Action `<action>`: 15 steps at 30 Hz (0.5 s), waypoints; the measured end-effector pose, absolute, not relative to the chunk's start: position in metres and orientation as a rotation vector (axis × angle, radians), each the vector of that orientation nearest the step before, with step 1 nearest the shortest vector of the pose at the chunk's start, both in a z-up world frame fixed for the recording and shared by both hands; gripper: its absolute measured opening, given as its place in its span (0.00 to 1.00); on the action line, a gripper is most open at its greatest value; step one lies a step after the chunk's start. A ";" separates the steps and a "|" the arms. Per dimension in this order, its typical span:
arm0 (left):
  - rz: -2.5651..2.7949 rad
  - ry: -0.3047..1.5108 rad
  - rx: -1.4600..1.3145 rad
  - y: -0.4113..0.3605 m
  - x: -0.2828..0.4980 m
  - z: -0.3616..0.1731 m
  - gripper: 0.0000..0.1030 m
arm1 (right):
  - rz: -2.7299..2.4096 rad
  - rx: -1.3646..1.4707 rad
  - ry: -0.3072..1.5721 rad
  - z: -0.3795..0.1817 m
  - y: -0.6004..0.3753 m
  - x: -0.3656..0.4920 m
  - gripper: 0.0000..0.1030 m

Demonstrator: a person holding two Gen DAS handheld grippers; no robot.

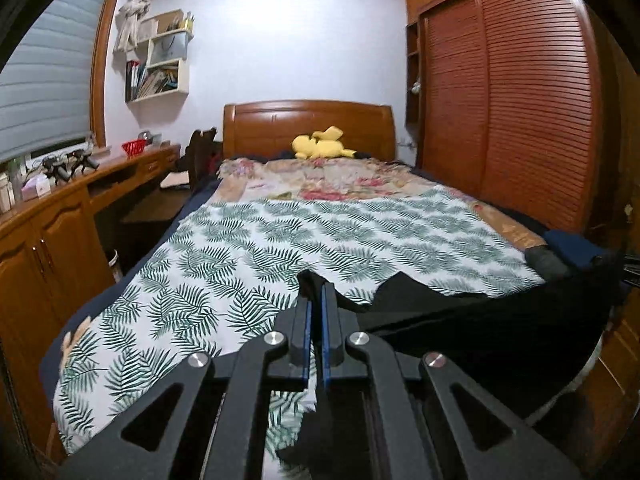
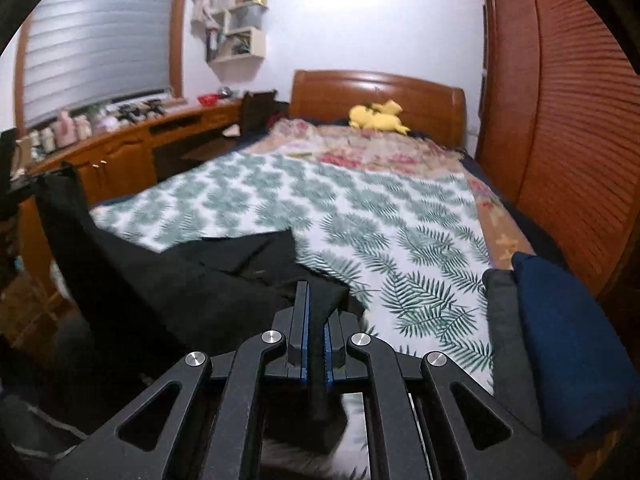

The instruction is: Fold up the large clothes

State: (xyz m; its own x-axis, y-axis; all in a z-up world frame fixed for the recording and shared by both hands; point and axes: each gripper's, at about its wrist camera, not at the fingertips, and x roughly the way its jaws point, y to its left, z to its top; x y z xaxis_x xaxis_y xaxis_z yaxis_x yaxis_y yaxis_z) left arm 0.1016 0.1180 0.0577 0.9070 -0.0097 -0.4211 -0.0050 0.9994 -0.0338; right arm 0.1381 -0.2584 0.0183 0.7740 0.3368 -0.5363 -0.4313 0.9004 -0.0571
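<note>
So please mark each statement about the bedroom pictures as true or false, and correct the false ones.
1. Both grippers are shut on the black garment. True: the left gripper and the right gripper each pinch the black garment.
2. The sheet on the bed has red stripes. False: the sheet is white with green leaves.
3. A yellow plush toy lies near the headboard. True: the yellow plush toy lies in front of the headboard.
4. The black garment is folded flat in the middle of the bed. False: it hangs stretched between the grippers at the near end.
</note>
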 end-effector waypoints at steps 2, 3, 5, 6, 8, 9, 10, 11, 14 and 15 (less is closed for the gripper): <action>0.021 0.441 -0.028 0.119 0.127 0.049 0.01 | 0.391 -0.180 0.561 0.007 -0.254 0.171 0.03; 0.028 0.442 -0.025 0.118 0.137 0.045 0.01 | 0.377 -0.176 0.574 0.000 -0.252 0.190 0.03; 0.034 0.445 -0.027 0.118 0.155 0.040 0.01 | 0.359 -0.171 0.596 -0.011 -0.248 0.219 0.03; 0.033 0.444 -0.028 0.118 0.162 0.038 0.01 | 0.353 -0.176 0.605 -0.016 -0.245 0.235 0.03; 0.027 0.449 -0.026 0.118 0.178 0.031 0.01 | 0.348 -0.177 0.612 -0.023 -0.238 0.260 0.03; 0.027 0.449 -0.021 0.118 0.185 0.027 0.01 | 0.348 -0.169 0.621 -0.027 -0.235 0.271 0.03; 0.031 0.449 -0.015 0.118 0.192 0.024 0.01 | 0.346 -0.163 0.634 -0.031 -0.232 0.282 0.03; 0.034 0.449 -0.011 0.118 0.199 0.021 0.01 | 0.343 -0.163 0.642 -0.035 -0.229 0.292 0.03; 0.023 0.459 -0.027 0.122 0.218 0.010 0.01 | 0.327 -0.173 0.664 -0.047 -0.216 0.316 0.03; 0.017 0.467 -0.036 0.124 0.227 0.004 0.01 | 0.324 -0.176 0.672 -0.051 -0.213 0.322 0.03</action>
